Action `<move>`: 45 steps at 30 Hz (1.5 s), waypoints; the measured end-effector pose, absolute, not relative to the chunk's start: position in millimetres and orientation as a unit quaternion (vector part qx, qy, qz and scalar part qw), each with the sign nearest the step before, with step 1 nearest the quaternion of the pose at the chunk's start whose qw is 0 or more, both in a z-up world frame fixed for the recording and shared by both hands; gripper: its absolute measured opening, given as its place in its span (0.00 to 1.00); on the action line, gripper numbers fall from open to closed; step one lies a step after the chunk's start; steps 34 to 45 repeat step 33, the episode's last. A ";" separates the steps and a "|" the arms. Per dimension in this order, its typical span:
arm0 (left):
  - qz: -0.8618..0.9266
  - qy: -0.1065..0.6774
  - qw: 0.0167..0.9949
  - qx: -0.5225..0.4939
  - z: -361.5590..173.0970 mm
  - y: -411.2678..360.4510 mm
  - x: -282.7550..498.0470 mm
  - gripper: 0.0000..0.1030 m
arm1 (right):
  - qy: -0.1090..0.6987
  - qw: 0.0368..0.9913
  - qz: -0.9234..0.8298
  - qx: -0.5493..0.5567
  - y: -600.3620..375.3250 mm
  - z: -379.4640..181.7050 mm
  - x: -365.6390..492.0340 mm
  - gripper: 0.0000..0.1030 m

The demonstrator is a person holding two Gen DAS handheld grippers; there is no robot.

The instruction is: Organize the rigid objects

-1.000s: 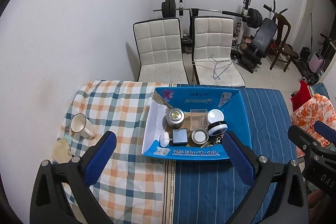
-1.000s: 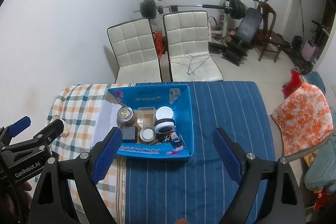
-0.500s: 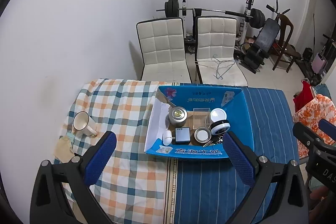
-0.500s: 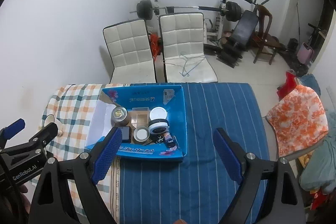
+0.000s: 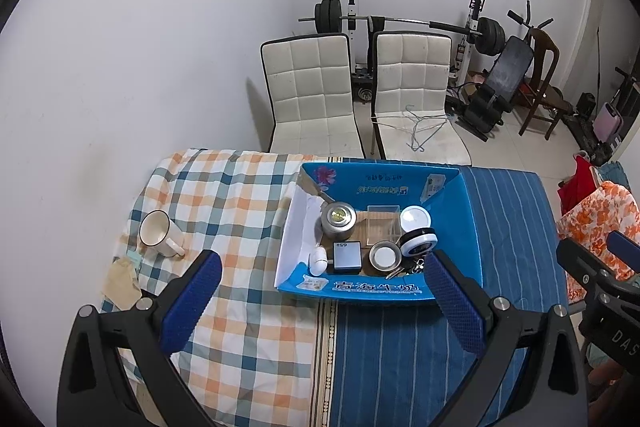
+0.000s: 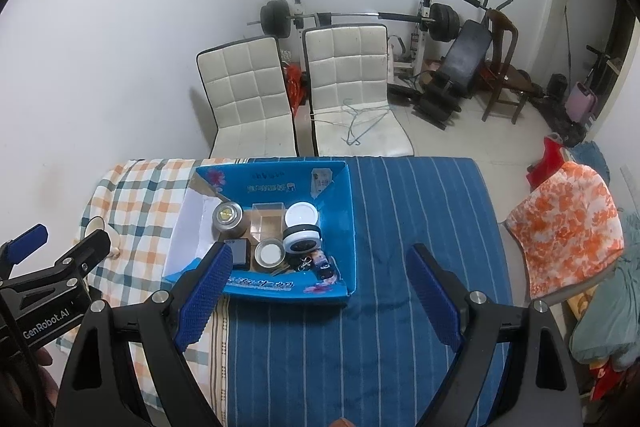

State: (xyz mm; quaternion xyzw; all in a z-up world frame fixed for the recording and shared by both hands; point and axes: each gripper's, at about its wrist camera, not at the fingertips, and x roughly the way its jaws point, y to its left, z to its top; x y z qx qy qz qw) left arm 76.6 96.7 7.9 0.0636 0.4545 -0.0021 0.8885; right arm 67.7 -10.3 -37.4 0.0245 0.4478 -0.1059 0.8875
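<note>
I see a white-walled room with two quilted white chairs behind a tabletop draped in plaid and striped blue cloth. On it, one blue cardboard box holds a metal tin, clear cube, charger and keys. One mug lies outside. Both my left tongs and right tongs hang spread, empty.

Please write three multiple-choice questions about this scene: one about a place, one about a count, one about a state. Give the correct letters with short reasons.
1. Where is the white mug?
A. in the blue box
B. on the checked cloth
C. on a chair

2. How many white chairs stand behind the table?
A. one
B. two
C. four

3. What state is the right hand-held gripper in?
A. open, empty
B. shut on keys
C. shut on the mug

Key: 1 B, it lies on checks left of the blue box; 2 B, a pair stands side by side; 3 A, nothing sits between its fingers.
</note>
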 end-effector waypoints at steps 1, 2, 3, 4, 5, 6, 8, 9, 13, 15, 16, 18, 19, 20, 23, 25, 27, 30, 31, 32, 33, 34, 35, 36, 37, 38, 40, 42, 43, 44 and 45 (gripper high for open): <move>-0.002 0.455 0.888 0.063 7.9 96.6 76.5 1.00 | 0.448 0.887 -0.106 0.026 -10.0 -37.7 67.2 0.88; -0.004 0.456 0.888 0.062 7.5 96.9 75.9 1.00 | 0.448 0.887 -0.106 0.026 -9.8 -37.9 66.9 0.88; -0.004 0.456 0.888 0.061 7.6 97.0 75.7 1.00 | 0.448 0.887 -0.106 0.025 -10.2 -38.0 66.8 0.88; -0.003 0.456 0.888 0.061 7.3 97.2 74.5 1.00 | 0.449 0.887 -0.106 0.026 -10.4 -38.1 66.8 0.88; -0.003 0.456 0.888 0.062 6.5 98.1 74.6 1.00 | 0.449 0.887 -0.106 0.026 -10.3 -38.2 66.5 0.88; -0.004 0.457 0.887 0.061 6.6 98.0 74.3 1.00 | 0.448 0.887 -0.107 0.026 -9.9 -38.2 66.2 0.88; -0.004 0.457 0.887 0.061 5.5 99.4 72.5 1.00 | 0.448 0.887 -0.106 0.027 -10.3 -38.7 65.5 0.88; -0.004 0.457 0.887 0.061 5.5 99.4 72.2 1.00 | 0.448 0.887 -0.106 0.027 -10.3 -38.6 65.3 0.88; -0.006 0.459 0.886 0.061 3.3 100.3 69.6 1.00 | 0.448 0.887 -0.107 0.026 -10.7 -40.2 63.8 0.88; -0.007 0.462 0.885 0.061 1.0 100.1 68.4 1.00 | 0.449 0.887 -0.109 0.025 -10.7 -41.7 62.5 0.88; -0.007 0.464 0.884 0.062 -0.3 99.4 68.4 1.00 | 0.450 0.886 -0.108 0.025 -11.1 -43.1 62.0 0.88; -0.008 0.469 0.881 0.063 -4.0 98.6 67.4 1.00 | 0.454 0.884 -0.110 0.025 -11.4 -46.5 61.0 0.88; -0.008 0.472 0.879 0.064 -6.5 98.3 67.5 1.00 | 0.456 0.883 -0.111 0.025 -11.4 -47.8 60.8 0.88; -0.008 0.475 0.878 0.064 -8.5 98.6 67.3 1.00 | 0.459 0.881 -0.112 0.025 -12.0 -50.3 60.2 0.88; -0.008 0.482 0.874 0.064 -13.7 97.3 67.9 1.00 | 0.469 0.876 -0.113 0.027 -14.2 -58.7 58.7 0.88; -0.009 0.484 0.873 0.066 -15.9 96.3 67.6 1.00 | 0.472 0.874 -0.114 0.028 -15.1 -62.2 58.7 0.88; -0.009 0.484 0.873 0.067 -17.0 95.5 66.3 1.00 | 0.473 0.873 -0.115 0.028 -15.7 -63.8 58.3 0.88; -0.009 0.485 0.872 0.067 -17.7 94.9 66.3 1.00 | 0.474 0.872 -0.115 0.029 -16.1 -65.2 58.0 0.88; -0.009 0.485 0.872 0.068 -18.2 94.8 66.1 1.00 | 0.474 0.873 -0.116 0.028 -16.0 -66.0 57.5 0.88; -0.008 0.486 0.872 0.068 -18.5 94.8 65.9 1.00 | 0.474 0.872 -0.115 0.028 -16.6 -66.3 58.0 0.88; -0.007 0.486 0.871 0.068 -19.0 95.2 65.8 1.00 | 0.475 0.872 -0.115 0.029 -16.4 -66.1 57.9 0.88; -0.007 0.486 0.871 0.068 -19.0 95.2 65.8 1.00 | 0.475 0.872 -0.115 0.029 -16.4 -66.1 57.9 0.88; -0.007 0.486 0.871 0.068 -19.0 95.2 65.8 1.00 | 0.475 0.872 -0.115 0.029 -16.4 -66.1 57.9 0.88; -0.007 0.486 0.871 0.068 -19.0 95.2 65.8 1.00 | 0.475 0.872 -0.115 0.029 -16.4 -66.1 57.9 0.88; -0.007 0.486 0.871 0.068 -19.0 95.2 65.8 1.00 | 0.475 0.872 -0.115 0.029 -16.4 -66.1 57.9 0.88; -0.007 0.486 0.871 0.068 -19.0 95.2 65.8 1.00 | 0.475 0.872 -0.115 0.029 -16.4 -66.1 57.9 0.88; -0.007 0.486 0.871 0.068 -19.0 95.2 65.8 1.00 | 0.475 0.872 -0.115 0.029 -16.4 -66.1 57.9 0.88; -0.007 0.486 0.871 0.068 -19.0 95.2 65.8 1.00 | 0.475 0.872 -0.115 0.029 -16.4 -66.1 57.9 0.88; -0.007 0.486 0.871 0.068 -19.0 95.2 65.8 1.00 | 0.475 0.872 -0.115 0.029 -16.4 -66.1 57.9 0.88; -0.007 0.486 0.871 0.068 -19.0 95.2 65.8 1.00 | 0.475 0.872 -0.115 0.029 -16.4 -66.1 57.9 0.88; -0.007 0.486 0.871 0.068 -19.0 95.2 65.8 1.00 | 0.475 0.872 -0.115 0.029 -16.4 -66.1 57.9 0.88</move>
